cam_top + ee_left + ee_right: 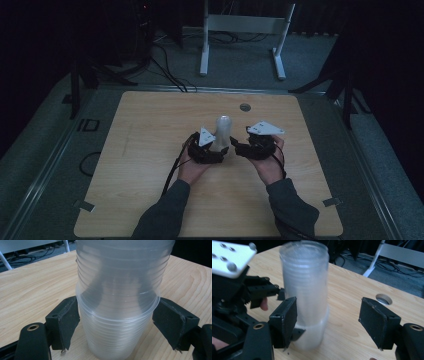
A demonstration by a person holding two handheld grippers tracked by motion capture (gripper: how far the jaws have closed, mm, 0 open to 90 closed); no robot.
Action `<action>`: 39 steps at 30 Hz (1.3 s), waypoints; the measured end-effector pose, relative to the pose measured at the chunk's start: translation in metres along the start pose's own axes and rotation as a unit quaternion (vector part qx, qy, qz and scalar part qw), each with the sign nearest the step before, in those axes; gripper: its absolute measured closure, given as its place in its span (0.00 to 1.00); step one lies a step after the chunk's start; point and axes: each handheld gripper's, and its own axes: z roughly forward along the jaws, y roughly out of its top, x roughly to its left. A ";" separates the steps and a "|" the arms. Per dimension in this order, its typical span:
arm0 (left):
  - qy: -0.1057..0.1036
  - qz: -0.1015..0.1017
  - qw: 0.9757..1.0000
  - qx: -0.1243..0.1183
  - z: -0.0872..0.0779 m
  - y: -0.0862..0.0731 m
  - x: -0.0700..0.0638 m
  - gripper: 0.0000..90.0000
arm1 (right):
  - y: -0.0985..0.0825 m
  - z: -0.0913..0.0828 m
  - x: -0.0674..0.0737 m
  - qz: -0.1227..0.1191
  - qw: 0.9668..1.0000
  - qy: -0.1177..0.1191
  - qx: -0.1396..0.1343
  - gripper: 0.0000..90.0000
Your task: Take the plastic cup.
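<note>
Desk (150, 130): pale wood top, fills the middle of the high view, with a round cable hole (245, 107) in its upper centre part. Dark floor around it; a white frame (245, 35) stands beyond, at the top of the frame.

Stack of clear plastic cups (223, 132): stands upright at the centre of the high view, between the two hands. It is nested mouth-down, flat base on top; the bottom cup's rim flares wider than the column above. In the left gripper view the stack (117, 290) takes the whole middle of the frame; in the right gripper view it (308, 290) stands left of centre.

Left tongs (212, 150): at the lower left of the stack in the high view. In their own view the left tongs (116, 325) straddle the lowest cup; both black pads sit against its wall just under the flared rim, so they grip the stack low down.

Right tongs (236, 148): just right of the stack in the high view. In their own view the right tongs (328, 320) stand open; the left pad lies beside the stack's lower part, contact uncertain, and the right pad is well apart from it over bare desk.
</note>
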 end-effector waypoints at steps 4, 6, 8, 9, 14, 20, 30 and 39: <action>0.001 0.001 1.000 -0.001 0.000 0.000 0.000 0.24 | 0.006 0.004 0.003 -0.002 1.000 0.005 -0.005 0.36; 0.002 0.002 1.000 -0.001 0.000 0.000 0.000 0.24 | 0.009 0.005 0.003 0.004 1.000 0.011 -0.009 0.36; 0.002 0.003 1.000 -0.002 0.000 -0.001 0.000 0.24 | 0.012 0.007 0.004 0.005 1.000 0.015 -0.011 0.36; 0.002 0.003 1.000 -0.003 0.000 -0.001 0.000 0.24 | 0.013 0.007 0.004 0.006 1.000 0.017 -0.014 0.36; 0.004 0.003 1.000 -0.004 0.000 -0.001 -0.001 0.24 | 0.019 0.012 0.006 0.009 0.999 0.026 -0.021 0.37; 0.006 0.004 1.000 -0.007 0.000 -0.001 -0.002 0.24 | 0.022 0.019 0.011 0.002 0.999 0.033 -0.022 0.37; 0.008 0.009 1.000 -0.007 0.000 -0.002 -0.002 0.25 | 0.026 0.031 0.010 0.006 0.999 0.041 -0.022 0.36; 0.013 0.014 1.000 -0.008 0.001 -0.002 -0.003 0.25 | 0.031 0.039 0.012 0.001 0.999 0.042 -0.022 0.36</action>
